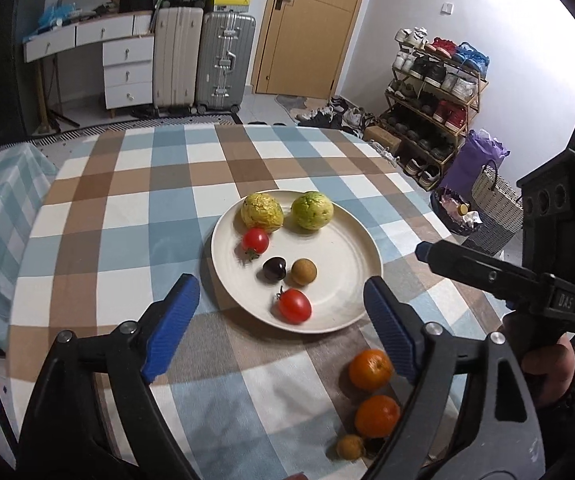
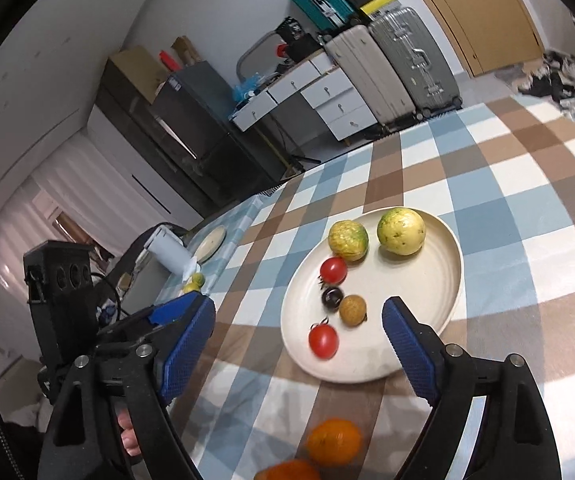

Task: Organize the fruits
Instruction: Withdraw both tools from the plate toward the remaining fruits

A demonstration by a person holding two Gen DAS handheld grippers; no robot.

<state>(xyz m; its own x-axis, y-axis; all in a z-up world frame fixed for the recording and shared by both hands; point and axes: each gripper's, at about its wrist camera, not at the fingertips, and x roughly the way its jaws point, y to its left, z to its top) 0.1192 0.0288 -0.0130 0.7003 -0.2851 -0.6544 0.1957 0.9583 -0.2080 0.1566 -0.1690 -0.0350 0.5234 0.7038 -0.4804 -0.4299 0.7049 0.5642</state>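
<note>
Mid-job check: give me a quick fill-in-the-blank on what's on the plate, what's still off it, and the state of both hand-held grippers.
1. The cream plate holds ___ red tomatoes.
2. The two oranges lie on the ___, not on the plate.
3. Both the left hand-held gripper and the right hand-held gripper are ___ and hold nothing.
4. The small brown fruit on the plate sits right beside a ___ one.

Missing words: two; tablecloth; open; dark
</note>
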